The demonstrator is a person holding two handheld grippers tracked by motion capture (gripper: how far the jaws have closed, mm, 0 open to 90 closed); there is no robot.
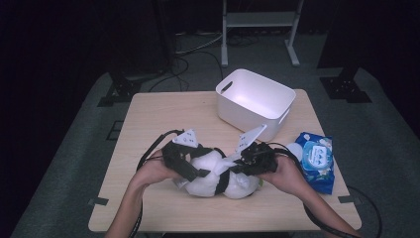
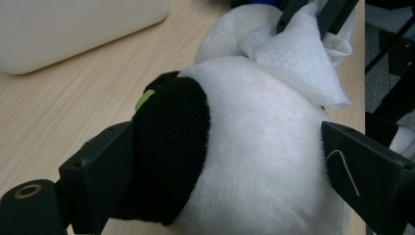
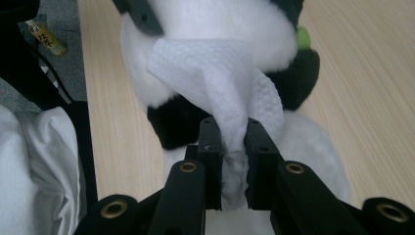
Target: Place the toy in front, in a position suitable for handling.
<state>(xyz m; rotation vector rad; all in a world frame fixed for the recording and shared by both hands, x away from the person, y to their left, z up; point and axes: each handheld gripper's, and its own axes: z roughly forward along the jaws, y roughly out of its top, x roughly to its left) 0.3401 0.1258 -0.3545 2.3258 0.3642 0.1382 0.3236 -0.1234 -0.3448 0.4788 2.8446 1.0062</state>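
Observation:
A black-and-white plush toy (image 1: 214, 177) lies on the wooden table (image 1: 158, 111) near its front edge. My left gripper (image 1: 197, 171) comes in from the left and straddles the toy's body: in the left gripper view one jaw presses the black limb (image 2: 171, 147) and the other the white flank (image 2: 264, 147), left gripper (image 2: 230, 142) wide around it. My right gripper (image 3: 234, 132) is shut on a twisted white wipe (image 3: 215, 68), which drapes over the toy (image 3: 220, 19). The wipe (image 2: 298, 58) and the right gripper (image 2: 313, 10) also appear above the toy in the left gripper view.
A white plastic bin (image 1: 255, 101) stands at the back right of the table. A blue pack of wet wipes (image 1: 317, 159) lies at the right, beside my right hand. Cables trail off the front edge. A metal stand (image 1: 260, 22) is on the floor beyond.

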